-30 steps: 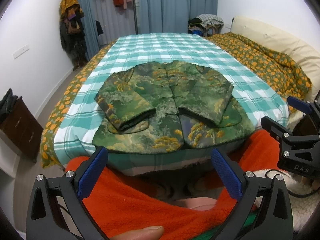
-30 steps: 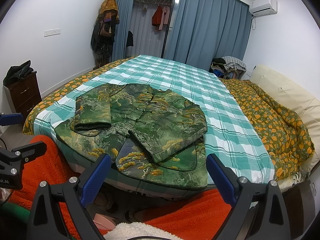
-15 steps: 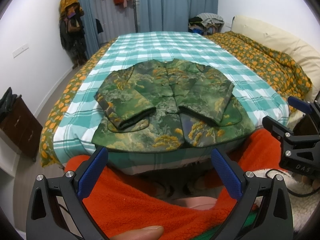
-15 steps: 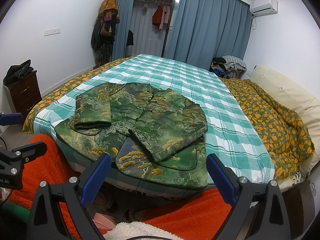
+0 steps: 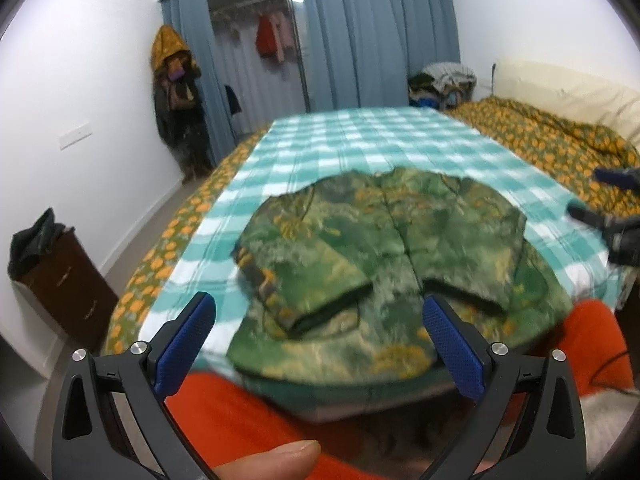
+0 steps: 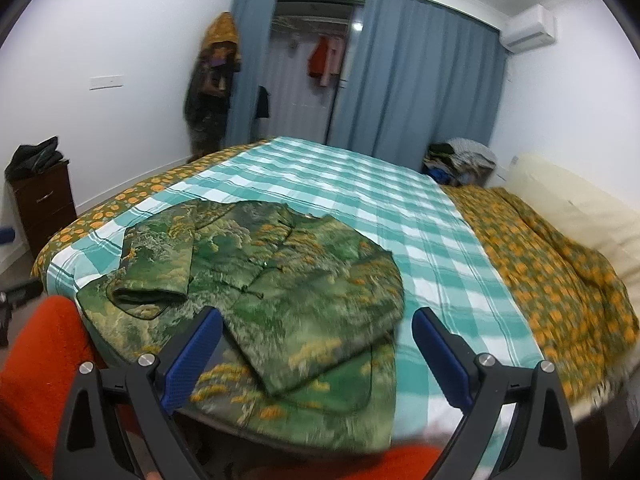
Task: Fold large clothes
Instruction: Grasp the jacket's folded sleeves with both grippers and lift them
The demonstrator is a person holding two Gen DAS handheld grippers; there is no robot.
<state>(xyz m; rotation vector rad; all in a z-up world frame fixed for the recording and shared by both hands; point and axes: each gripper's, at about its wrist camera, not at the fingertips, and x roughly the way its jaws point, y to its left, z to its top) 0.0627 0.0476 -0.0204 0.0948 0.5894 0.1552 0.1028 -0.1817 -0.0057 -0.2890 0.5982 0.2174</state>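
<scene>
Blue-padded fingers on both tools are spread wide, nothing between them. The left gripper point(image 5: 318, 334) hangs over the jacket's point(image 5: 384, 264) near hem, at the foot edge of the bed; the right gripper point(image 6: 316, 344) hovers above the jacket's point(image 6: 276, 288) right-hand sleeve. That green-and-gold jacket lies flat on the teal checked sheet point(image 6: 380, 208), both sleeves folded in across the front, collar pointing away towards the blue curtains point(image 6: 416, 80), its length running hem-near to collar-far. An orange-patterned quilt point(image 6: 540, 256) is bunched along the right side.
</scene>
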